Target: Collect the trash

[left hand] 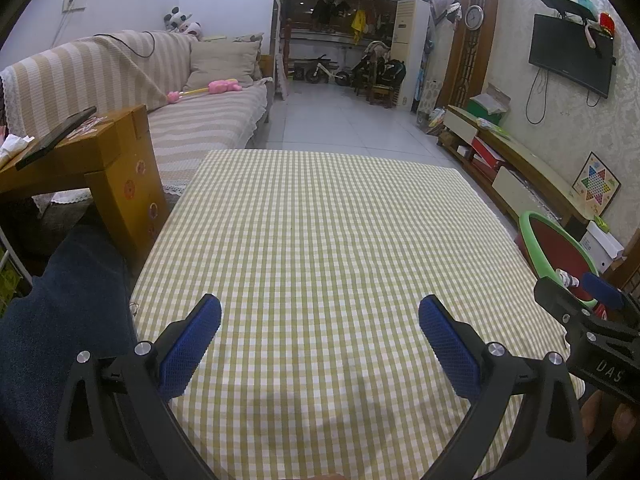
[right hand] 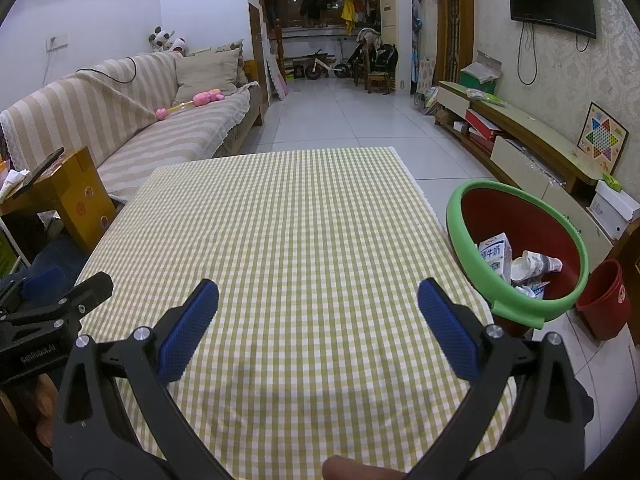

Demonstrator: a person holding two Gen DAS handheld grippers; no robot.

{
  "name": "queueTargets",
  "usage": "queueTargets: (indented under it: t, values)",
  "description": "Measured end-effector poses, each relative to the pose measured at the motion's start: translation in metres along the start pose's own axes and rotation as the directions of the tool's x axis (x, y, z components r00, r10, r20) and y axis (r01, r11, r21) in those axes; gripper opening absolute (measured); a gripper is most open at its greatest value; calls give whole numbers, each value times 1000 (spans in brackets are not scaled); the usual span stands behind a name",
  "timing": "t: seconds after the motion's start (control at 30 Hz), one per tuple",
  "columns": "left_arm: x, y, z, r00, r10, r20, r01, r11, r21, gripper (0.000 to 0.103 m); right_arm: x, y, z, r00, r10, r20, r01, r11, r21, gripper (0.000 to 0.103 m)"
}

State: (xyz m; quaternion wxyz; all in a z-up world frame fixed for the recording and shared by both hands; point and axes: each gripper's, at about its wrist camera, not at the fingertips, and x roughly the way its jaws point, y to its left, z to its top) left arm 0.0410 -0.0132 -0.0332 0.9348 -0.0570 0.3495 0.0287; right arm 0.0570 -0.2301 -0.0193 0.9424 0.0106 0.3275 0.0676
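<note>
Checked table, bare of litter. Left gripper and right gripper held low over near edge, jaws spread wide, holding nothing. Just off right side of table, green-rimmed bin, tilted toward it, likely for easy dropping; carton and cup inside. Collecting seemingly finished.

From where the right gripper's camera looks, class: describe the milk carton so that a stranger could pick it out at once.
Start at the checked tablecloth, then go to its right edge, where a red bin with a green rim stands. Inside, against the near left wall, is the milk carton. Unlike the crumpled paper cup beside it, it is boxy, white and blue, with printed characters.
</note>
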Motion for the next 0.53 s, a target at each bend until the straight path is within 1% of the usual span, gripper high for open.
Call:
queueTargets:
  t: [0.13, 0.2, 0.27, 0.37, 0.53]
  values:
    - [-1, 0, 0, 1000, -5, 3, 5, 1000, -1, 95, 0, 0, 0, 1000, -1, 0, 1, 1000, 0, 98]
    - [-5, 1, 0, 999, -18, 30, 18, 1000, -1, 95, 0, 0, 0, 1000, 0, 0, 0, 1000, 0, 98]
    - [-6, 1, -2, 999, -12, 39, 12, 1000, 6, 95, 0, 0, 0, 1000, 0, 0, 0, 1000, 0, 98]
    - [-2, 1, -3, 1000, 11, 21, -12, 1000, 9, 95, 0, 0, 0, 1000, 0, -1, 0, 1000, 0, 98]
    - [-1, 3, -3, 1000, 23, 15, -23, 1000, 3, 95, 0, 0, 0, 1000, -1, 0, 1, 1000, 0, 98]
